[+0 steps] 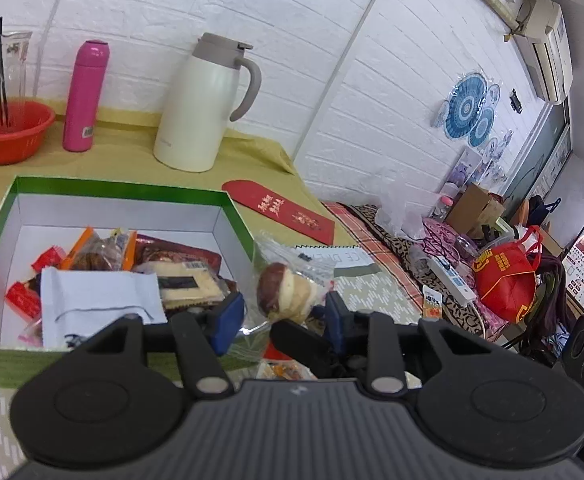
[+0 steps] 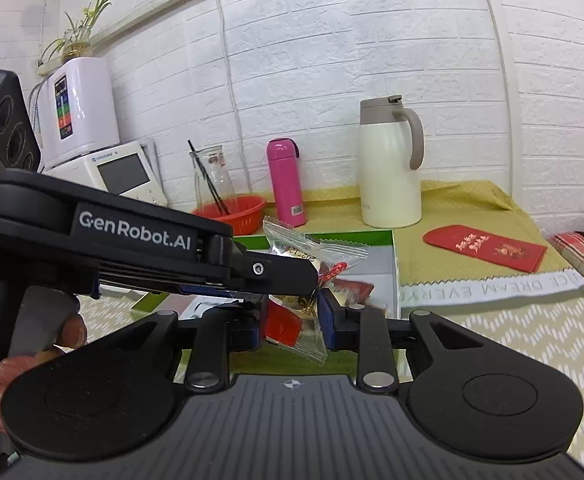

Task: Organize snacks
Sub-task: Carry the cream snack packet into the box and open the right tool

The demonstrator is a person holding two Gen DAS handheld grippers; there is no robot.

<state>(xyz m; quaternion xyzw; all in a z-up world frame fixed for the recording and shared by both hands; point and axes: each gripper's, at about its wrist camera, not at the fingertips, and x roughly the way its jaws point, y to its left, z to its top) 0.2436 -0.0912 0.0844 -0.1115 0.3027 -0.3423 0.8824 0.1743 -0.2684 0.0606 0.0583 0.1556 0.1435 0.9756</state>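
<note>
My left gripper is shut on a clear-wrapped brown and cream bun, held above the right edge of the green box. The box has white walls and holds several snack packets. In the right wrist view the left gripper comes in from the left, and the bun's clear wrapper sticks up from its tip. My right gripper is shut on a clear-wrapped snack with a red part, just in front of the green box.
A white jug, a pink bottle and a red basket stand along the wall behind the box. A red envelope lies to its right. One more packet lies under my left gripper. A hand grips the left handle.
</note>
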